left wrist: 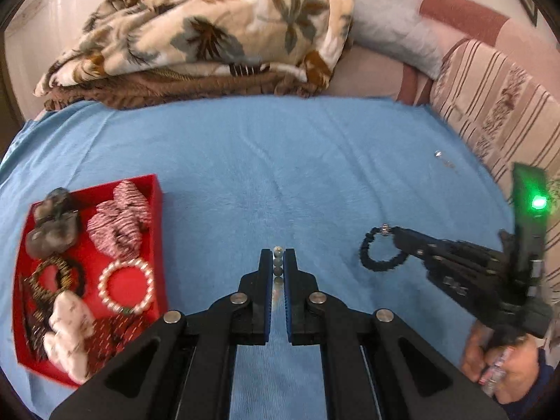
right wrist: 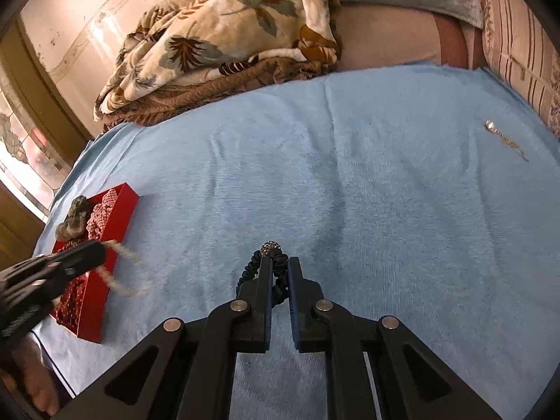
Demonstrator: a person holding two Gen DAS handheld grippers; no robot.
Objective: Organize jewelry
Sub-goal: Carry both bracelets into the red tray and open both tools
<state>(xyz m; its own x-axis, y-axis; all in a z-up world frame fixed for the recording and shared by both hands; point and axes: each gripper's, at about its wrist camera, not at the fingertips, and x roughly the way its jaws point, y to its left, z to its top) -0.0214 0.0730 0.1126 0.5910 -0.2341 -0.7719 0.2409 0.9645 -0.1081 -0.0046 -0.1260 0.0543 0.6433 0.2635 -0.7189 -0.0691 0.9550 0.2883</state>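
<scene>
Left gripper (left wrist: 278, 262) clamps our pearl strand (left wrist: 278, 263) just right of the red tray (left wrist: 159, 192); right gripper (right wrist: 280, 266) pinches the dark bracelet (right wrist: 271, 249) above the blue cloth (right wrist: 385, 192). Risk: the dangling strand could swing and snag the tray's rim.

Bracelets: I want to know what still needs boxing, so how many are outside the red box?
2. A pale beaded bracelet is pinched in the left gripper; a dark bracelet is in the right gripper. A loose silver chain also lies on the blue blanket.
</scene>
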